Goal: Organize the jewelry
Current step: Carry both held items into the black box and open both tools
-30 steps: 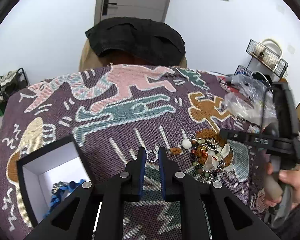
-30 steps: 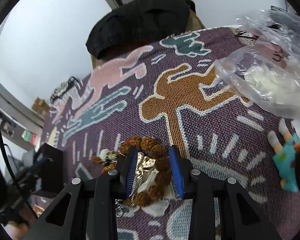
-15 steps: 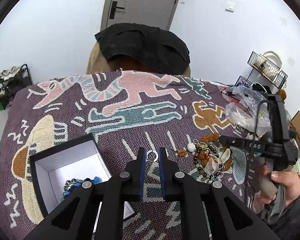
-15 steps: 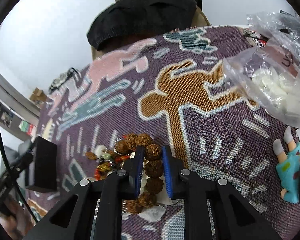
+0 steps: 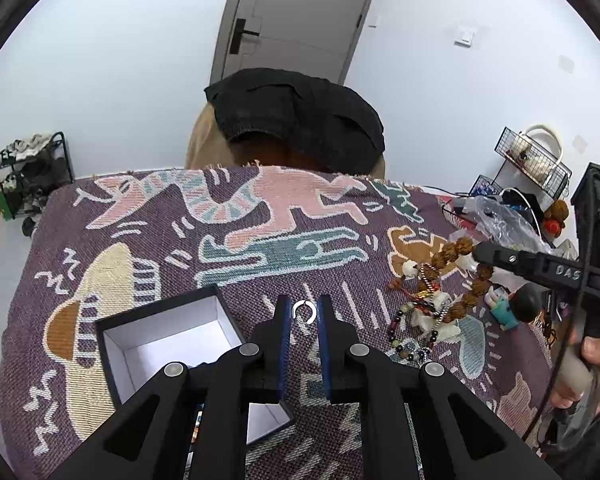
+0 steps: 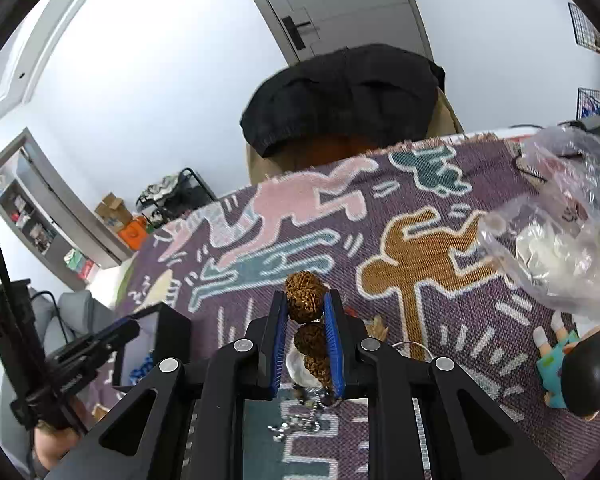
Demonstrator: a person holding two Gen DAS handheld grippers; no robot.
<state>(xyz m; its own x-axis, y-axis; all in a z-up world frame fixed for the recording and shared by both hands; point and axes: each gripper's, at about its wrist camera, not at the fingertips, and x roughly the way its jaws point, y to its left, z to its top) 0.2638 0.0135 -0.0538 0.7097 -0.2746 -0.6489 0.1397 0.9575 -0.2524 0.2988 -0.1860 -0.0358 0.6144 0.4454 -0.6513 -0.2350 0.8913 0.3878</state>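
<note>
My right gripper point(image 6: 306, 304) is shut on a bracelet of knobbly brown beads point(image 6: 305, 296) and holds it above the patterned purple cloth point(image 5: 220, 280). In the left wrist view the same bracelet point(image 5: 456, 248) hangs from the right gripper point(image 5: 478, 254), with a tangle of chains, small beads and white pieces point(image 5: 424, 312) dangling under it down to the cloth. My left gripper point(image 5: 304, 308) is shut on a small silver ring point(image 5: 305, 313) at its fingertips. A black box with a white inside point(image 5: 160, 328) stands just left of it; blue beads point(image 6: 140, 372) lie in the box.
A crumpled plastic bag point(image 6: 552, 240) and a small doll point(image 6: 572, 364) lie at the right side of the cloth. Behind the table's far edge stands a chair draped with a black garment point(image 5: 300, 120). A wire basket point(image 5: 536, 156) hangs at the right wall.
The right gripper closed on the brown bead bracelet and lifted it, dragging the tangled jewelry up off the cloth. The left gripper rose and drew back with the ring.
</note>
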